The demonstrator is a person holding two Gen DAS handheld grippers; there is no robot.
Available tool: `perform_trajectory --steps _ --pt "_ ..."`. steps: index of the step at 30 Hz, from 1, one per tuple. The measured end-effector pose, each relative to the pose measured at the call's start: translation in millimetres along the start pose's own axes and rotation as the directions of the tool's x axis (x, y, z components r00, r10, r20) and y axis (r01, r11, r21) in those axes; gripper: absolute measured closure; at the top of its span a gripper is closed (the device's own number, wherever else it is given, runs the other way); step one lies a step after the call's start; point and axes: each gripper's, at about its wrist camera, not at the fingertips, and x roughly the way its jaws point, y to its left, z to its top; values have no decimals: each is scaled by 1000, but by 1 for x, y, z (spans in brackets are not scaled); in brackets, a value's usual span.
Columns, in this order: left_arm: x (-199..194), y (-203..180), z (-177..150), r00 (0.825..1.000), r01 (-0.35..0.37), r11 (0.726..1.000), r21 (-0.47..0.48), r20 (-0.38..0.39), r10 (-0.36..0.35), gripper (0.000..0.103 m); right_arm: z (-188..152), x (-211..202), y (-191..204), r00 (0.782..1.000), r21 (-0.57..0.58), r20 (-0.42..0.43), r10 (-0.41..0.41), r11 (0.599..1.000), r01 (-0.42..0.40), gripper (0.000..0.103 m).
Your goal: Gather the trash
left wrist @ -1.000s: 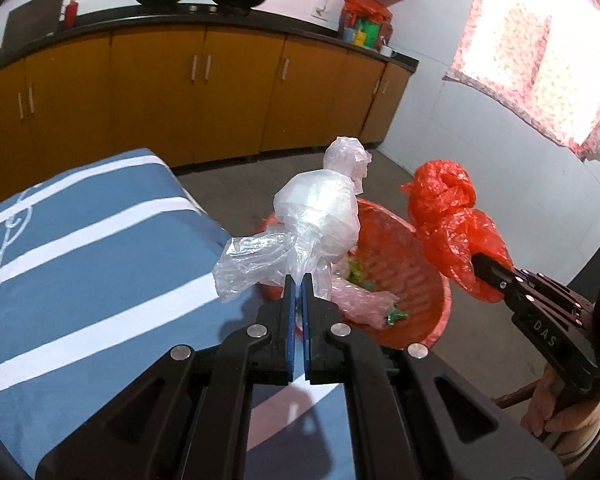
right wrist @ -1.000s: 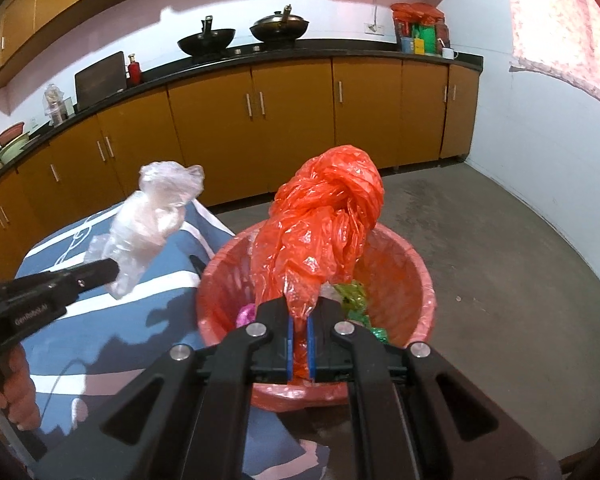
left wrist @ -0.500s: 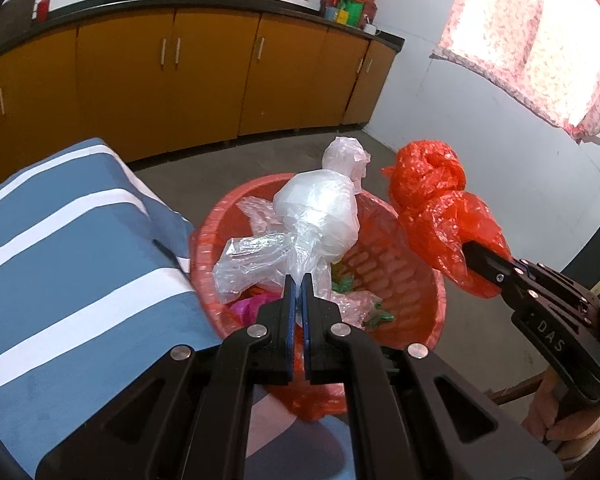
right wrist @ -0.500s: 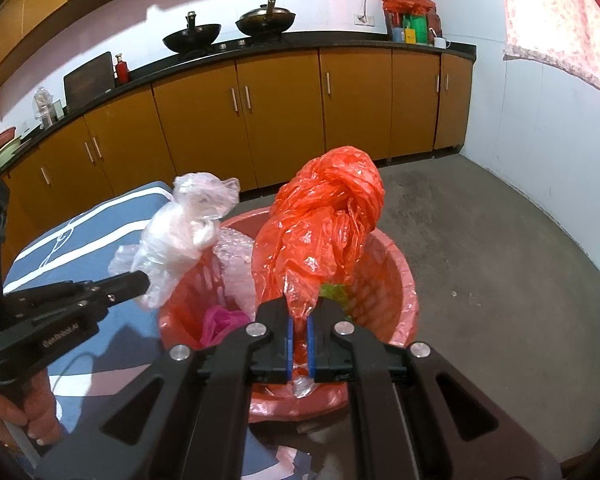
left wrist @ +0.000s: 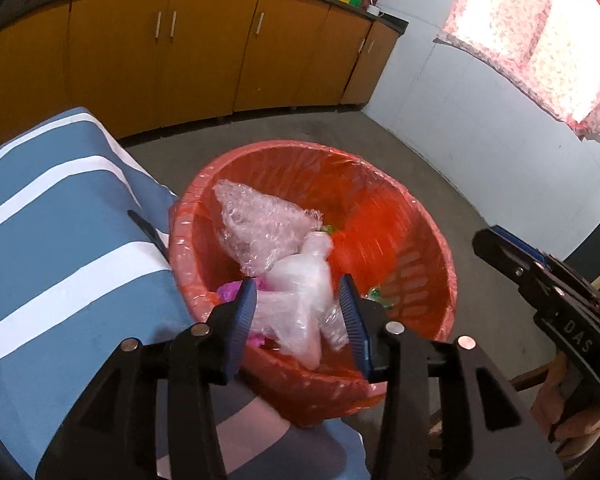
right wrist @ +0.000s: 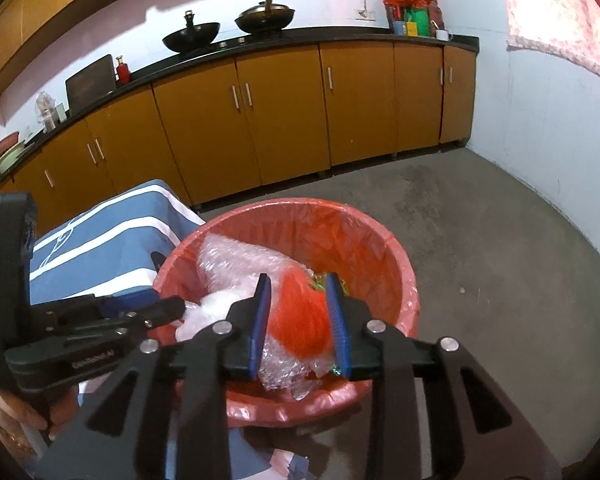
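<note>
Two tools had just been opening over the round red plastic basket (left wrist: 404, 264). Below the left tool (left wrist: 298, 312) fell the clear crumpled plastic bag (left wrist: 296, 292); below the right tool (right wrist: 298, 316), the red plastic bag (right wrist: 300, 316). Neither tool held anything. No other loose trash showed.

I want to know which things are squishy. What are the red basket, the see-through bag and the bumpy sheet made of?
The red basket looks like hard moulded plastic with slots in its wall, under a thin glossy red liner. The see-through bag seems to be thin, crinkly, shiny plastic film. The bumpy sheet looks like bubble wrap, so clear soft plastic.
</note>
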Motion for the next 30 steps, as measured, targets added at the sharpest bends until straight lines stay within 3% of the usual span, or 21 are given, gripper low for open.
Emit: perform_trajectory --steps 7,13,18,25,29,30 --pt "-34 18 -5 996 -60 998 -33 59 62 58 -4 -27 -5 999 30 38 -19 999 18 53" --pt "-84 31 -14 979 -133 990 -56 150 140 46 -9 -69 4 996 56 89 -25 998 20 35" --pt "-137 39 -33 945 -205 976 -75 243 217 36 -18 -106 17 991 74 126 -35 997 26 24" --pt "-200 44 -74 884 -293 950 -106 350 311 20 -35 -150 51 979 23 193 -60 998 57 6" --pt "-226 41 -92 842 -347 931 -110 401 361 14 -44 -166 66 972 11 219 -82 997 82 4" --pt "-231 40 -97 833 -359 927 -110 411 371 8 -47 -170 69 970 11 226 -91 996 91 4"
